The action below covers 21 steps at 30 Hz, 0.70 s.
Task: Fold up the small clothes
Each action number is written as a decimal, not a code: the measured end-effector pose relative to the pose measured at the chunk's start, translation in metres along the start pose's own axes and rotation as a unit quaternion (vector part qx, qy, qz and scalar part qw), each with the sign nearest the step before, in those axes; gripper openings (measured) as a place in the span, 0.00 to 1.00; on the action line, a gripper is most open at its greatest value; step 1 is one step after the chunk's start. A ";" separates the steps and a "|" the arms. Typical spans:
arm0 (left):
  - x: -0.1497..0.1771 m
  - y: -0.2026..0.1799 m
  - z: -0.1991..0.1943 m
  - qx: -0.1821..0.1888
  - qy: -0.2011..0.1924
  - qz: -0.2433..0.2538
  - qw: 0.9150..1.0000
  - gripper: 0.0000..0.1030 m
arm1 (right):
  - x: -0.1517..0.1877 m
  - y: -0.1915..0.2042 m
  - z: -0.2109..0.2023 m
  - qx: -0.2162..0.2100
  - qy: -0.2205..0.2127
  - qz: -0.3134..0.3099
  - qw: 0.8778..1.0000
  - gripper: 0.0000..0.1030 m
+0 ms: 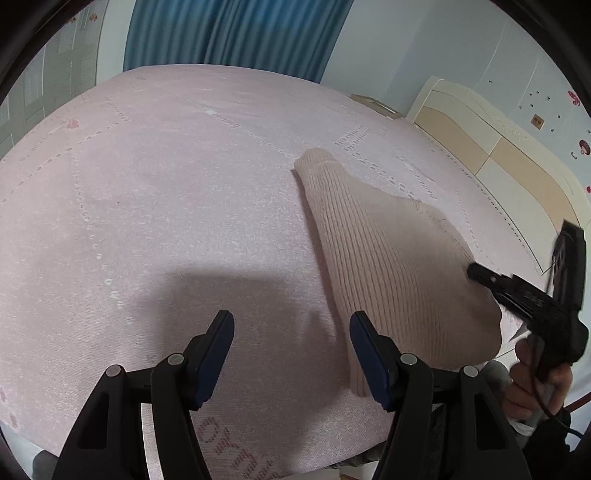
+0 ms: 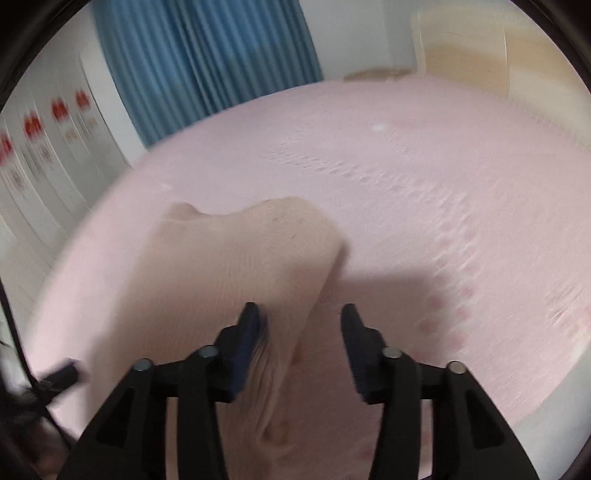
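While the left gripper (image 1: 291, 332) hovers with its jaws apart and nothing between them, over bare bedspread near the bed's front edge, the right gripper (image 2: 298, 317) stands with its jaws parted over the near end of the knitted garment (image 1: 388, 258). In the blurred right wrist view the cloth lies against the inner face of the left finger (image 2: 248, 332) but the other finger stands clear of it, so the jaws clamp nothing.

The garment, a pale pink ribbed knit, lies on the bed (image 1: 166, 184) toward its front right corner, just beside the left gripper's right finger. It forms one long band running away from the front edge, with a rounded, doubled far end; the side near the right gripper is broader and looks layered. Judged from this shape, at least one lengthwise fold is made and laid down. A cross fold to shorten the band, and some smoothing, appear left to do; whether sleeves are tucked inside cannot be told.

The bed carries a pink bedspread with dotted woven lines, flat and unwrinkled. Beyond its far edge hangs a blue curtain (image 1: 236, 33). A cream and tan headboard (image 1: 491, 155) stands along the right edge, against a pale wall with small stickers.
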<state>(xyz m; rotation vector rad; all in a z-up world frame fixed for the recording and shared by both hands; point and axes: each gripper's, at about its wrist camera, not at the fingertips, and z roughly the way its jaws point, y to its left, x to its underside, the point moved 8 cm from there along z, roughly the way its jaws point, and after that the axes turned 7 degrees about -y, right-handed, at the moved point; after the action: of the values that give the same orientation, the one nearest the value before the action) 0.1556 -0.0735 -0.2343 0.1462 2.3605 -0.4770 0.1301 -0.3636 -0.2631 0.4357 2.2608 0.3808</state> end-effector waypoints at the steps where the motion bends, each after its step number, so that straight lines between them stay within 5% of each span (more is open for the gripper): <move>1: 0.000 0.001 -0.001 0.000 0.000 -0.003 1.000 0.61 | 0.005 -0.003 0.000 -0.022 0.016 0.020 0.999 0.49; 7: 0.000 0.008 -0.002 0.012 0.008 -0.029 0.999 0.61 | 0.034 -0.024 0.019 -0.046 0.056 0.066 0.995 0.60; 13: 0.001 0.012 -0.001 0.011 0.008 -0.033 0.999 0.61 | 0.030 -0.014 0.031 -0.065 0.069 0.044 0.995 0.67; 19: 0.000 0.018 0.000 0.021 0.007 -0.059 0.998 0.61 | 0.018 -0.014 0.054 -0.102 0.092 0.062 0.989 0.65; 21: -0.001 0.019 0.002 0.030 0.008 -0.072 0.997 0.61 | 0.017 -0.010 0.061 -0.119 0.113 0.079 0.983 0.55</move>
<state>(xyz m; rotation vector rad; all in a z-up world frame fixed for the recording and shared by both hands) 0.1623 -0.0564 -0.2402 0.0075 2.3836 -0.6194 0.1636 -0.3571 -0.3177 0.4668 2.3654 0.8082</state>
